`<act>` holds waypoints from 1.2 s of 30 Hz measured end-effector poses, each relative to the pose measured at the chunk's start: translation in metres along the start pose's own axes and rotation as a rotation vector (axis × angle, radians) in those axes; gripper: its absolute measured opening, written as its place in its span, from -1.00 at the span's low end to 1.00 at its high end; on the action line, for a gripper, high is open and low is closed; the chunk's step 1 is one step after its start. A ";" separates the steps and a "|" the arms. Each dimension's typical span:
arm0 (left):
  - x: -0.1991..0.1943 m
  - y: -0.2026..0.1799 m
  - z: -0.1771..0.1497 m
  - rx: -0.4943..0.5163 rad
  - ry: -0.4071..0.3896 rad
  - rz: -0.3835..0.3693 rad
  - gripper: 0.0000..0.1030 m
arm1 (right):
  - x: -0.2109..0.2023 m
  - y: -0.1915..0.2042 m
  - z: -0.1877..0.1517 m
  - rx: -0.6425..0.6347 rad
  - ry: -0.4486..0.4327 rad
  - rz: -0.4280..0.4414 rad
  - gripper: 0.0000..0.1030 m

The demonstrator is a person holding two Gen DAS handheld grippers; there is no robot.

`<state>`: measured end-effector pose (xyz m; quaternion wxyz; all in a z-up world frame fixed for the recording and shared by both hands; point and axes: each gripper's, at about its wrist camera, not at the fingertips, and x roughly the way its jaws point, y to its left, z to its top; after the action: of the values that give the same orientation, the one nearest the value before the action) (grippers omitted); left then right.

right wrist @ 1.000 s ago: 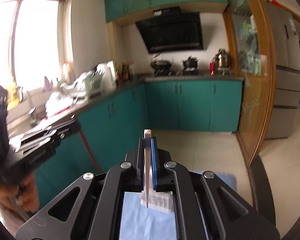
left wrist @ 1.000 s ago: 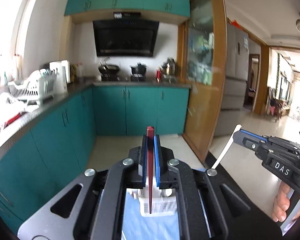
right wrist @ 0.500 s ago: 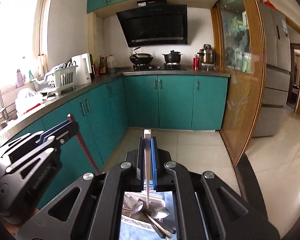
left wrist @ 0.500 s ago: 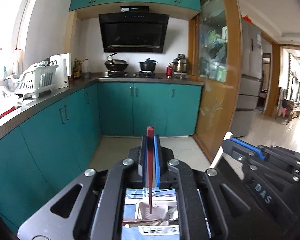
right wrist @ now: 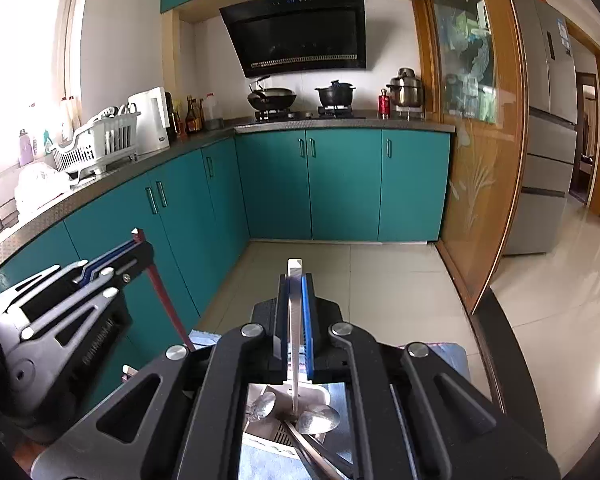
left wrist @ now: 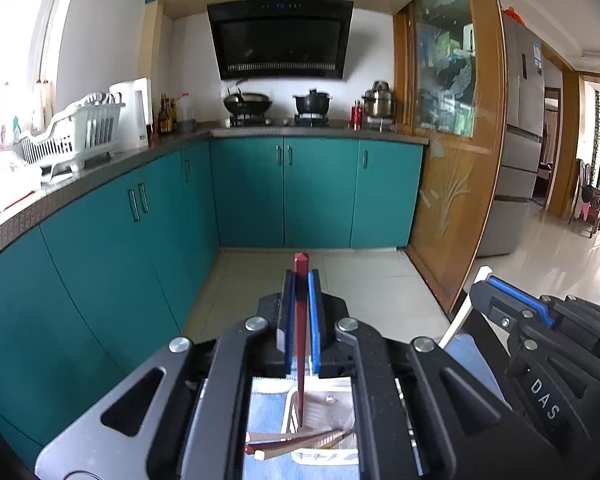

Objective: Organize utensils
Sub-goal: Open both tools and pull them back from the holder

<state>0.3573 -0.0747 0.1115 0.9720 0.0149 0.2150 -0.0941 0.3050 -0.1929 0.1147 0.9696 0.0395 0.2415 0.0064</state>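
My left gripper (left wrist: 301,276) is shut on a dark red chopstick (left wrist: 300,336) that points down over a white utensil tray (left wrist: 324,400). Several chopsticks (left wrist: 296,442) lie in that tray. My right gripper (right wrist: 296,278) is shut on a white chopstick (right wrist: 295,340), held upright over the tray (right wrist: 276,436), where metal spoons (right wrist: 318,418) lie. Each gripper shows in the other's view: the right one (left wrist: 500,286) with its white stick, the left one (right wrist: 136,240) with its red stick (right wrist: 166,300).
The tray rests on a blue cloth (left wrist: 266,412). Teal cabinets (left wrist: 140,232) and a counter with a white dish rack (left wrist: 80,132) run along the left. A stove with pots (left wrist: 280,108) is at the back. A wooden glass door (left wrist: 452,152) stands right.
Both grippers tilted down and steadied, and the tray with chopsticks and spoons came into view beneath them. Both stayed shut on their chopsticks.
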 end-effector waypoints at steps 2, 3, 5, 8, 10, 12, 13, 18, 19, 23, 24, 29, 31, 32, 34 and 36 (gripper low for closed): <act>0.001 0.005 -0.003 -0.016 0.021 -0.007 -0.73 | 0.001 -0.002 -0.002 -0.005 0.019 -0.013 -0.76; -0.001 0.007 -0.004 -0.021 0.020 -0.008 -0.65 | -0.002 -0.003 -0.003 -0.002 0.009 -0.021 -0.64; -0.007 0.013 -0.006 -0.039 0.006 -0.012 -0.41 | -0.012 -0.007 -0.005 0.009 -0.028 -0.025 -0.19; -0.026 0.021 -0.008 -0.054 -0.027 -0.026 -0.12 | -0.042 -0.016 -0.005 0.031 -0.093 -0.009 -0.14; -0.050 0.026 -0.013 -0.054 -0.068 -0.028 0.05 | -0.069 -0.022 -0.009 0.043 -0.148 -0.010 0.07; -0.073 0.032 -0.022 -0.051 -0.100 -0.026 0.25 | -0.095 -0.027 -0.019 0.042 -0.196 -0.014 0.32; -0.086 0.035 -0.030 -0.051 -0.111 -0.023 0.34 | -0.105 -0.029 -0.026 0.040 -0.207 -0.018 0.43; -0.141 0.046 -0.080 -0.077 -0.137 -0.019 0.68 | -0.152 -0.037 -0.085 0.034 -0.235 -0.038 0.94; -0.148 0.046 -0.090 -0.082 -0.136 -0.019 0.72 | -0.160 -0.038 -0.103 0.046 -0.227 -0.032 0.94; -0.186 0.042 -0.139 -0.055 -0.119 -0.018 0.89 | -0.191 -0.039 -0.160 0.117 -0.195 -0.004 0.94; -0.192 0.041 -0.147 -0.050 -0.119 -0.007 0.90 | -0.197 -0.037 -0.171 0.127 -0.190 -0.019 0.94; -0.222 0.031 -0.199 -0.062 -0.053 0.039 0.92 | -0.213 -0.010 -0.227 0.025 -0.095 -0.229 0.94; -0.234 0.030 -0.221 -0.077 -0.017 0.010 0.92 | -0.219 0.001 -0.248 0.006 -0.080 -0.249 0.94; -0.239 0.029 -0.229 -0.077 -0.016 0.011 0.92 | -0.222 0.005 -0.257 0.007 -0.079 -0.241 0.94; -0.255 0.028 -0.248 -0.055 -0.033 0.033 0.92 | -0.231 0.011 -0.271 0.028 -0.087 -0.206 0.94; -0.265 0.028 -0.256 -0.022 -0.056 0.055 0.92 | -0.238 0.018 -0.278 0.048 -0.102 -0.163 0.94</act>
<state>0.0205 0.0169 -0.0098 0.9800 0.0073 0.1881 -0.0653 -0.0354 -0.1622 -0.0172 0.9767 0.0432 0.1943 -0.0802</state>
